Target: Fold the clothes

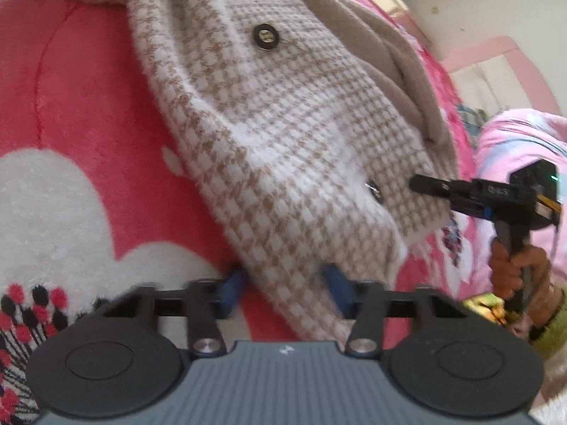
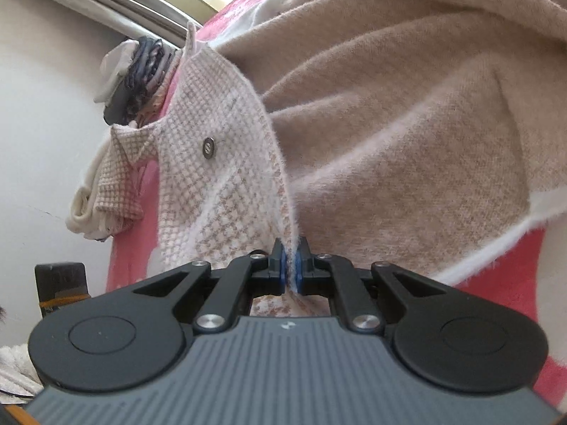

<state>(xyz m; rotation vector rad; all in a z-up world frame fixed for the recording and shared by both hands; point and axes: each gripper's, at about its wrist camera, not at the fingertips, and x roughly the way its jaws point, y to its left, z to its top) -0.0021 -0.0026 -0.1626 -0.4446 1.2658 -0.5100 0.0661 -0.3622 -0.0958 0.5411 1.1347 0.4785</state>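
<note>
plainly, the right gripper pinches the checked cardigan hem at 6 o'clock while the left gripper straddles it wide-jawed, so fluffy knit may slip free.

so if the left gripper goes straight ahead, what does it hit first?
The cardigan. Its checked fabric already lies between the open fingers of the left gripper, so it would run straight into the knit; the blanket lies beyond, depth unclear.

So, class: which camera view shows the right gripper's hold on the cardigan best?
The right wrist view: the right gripper shows shut on the cardigan edge, up close. The left wrist view shows that gripper only from the side, small.
</note>
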